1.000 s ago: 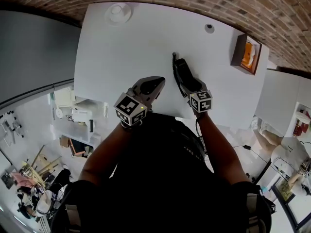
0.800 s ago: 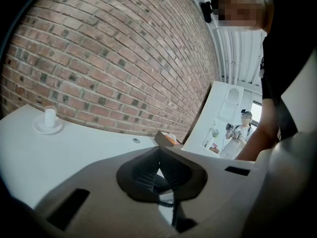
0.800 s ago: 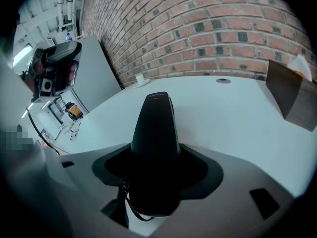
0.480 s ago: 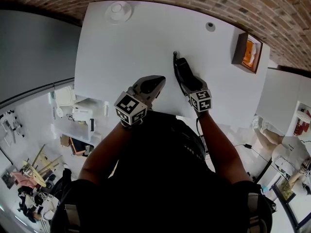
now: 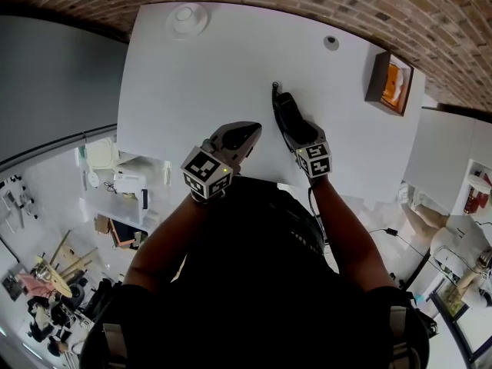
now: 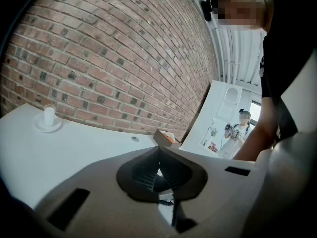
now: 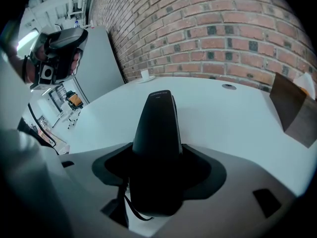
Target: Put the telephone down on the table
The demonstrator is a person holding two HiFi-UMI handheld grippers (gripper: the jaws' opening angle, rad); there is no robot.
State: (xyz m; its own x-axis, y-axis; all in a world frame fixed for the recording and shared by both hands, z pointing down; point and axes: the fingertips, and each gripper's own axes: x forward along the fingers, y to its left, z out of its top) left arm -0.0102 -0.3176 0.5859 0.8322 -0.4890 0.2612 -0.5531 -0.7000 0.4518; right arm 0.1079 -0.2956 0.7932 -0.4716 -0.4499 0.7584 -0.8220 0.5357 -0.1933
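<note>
Two grippers reach out over the near edge of the white counter [image 5: 192, 75], one in each of the person's hands, forearms stretched forward and nearly parallel. The left gripper [image 5: 247, 133] is angled toward the right, and its jaws are drawn together with nothing between them. The right gripper [image 5: 301, 134] points toward the far side, and its jaws are clamped on the near end of one black telephone handset [image 5: 289, 114]. The handset runs away from the jaws over the middle of the counter; whether it touches the surface I cannot tell. One thin black cord [image 5: 274, 108] trails along its left side.

At the far right edge stands one open wooden box [image 5: 382, 79] with something orange inside. At the far left sits one white saucer [image 5: 187, 21] carrying one small white cup [image 6: 49, 115]. One small round fitting [image 5: 331, 43] is set into the counter between box and saucer.
</note>
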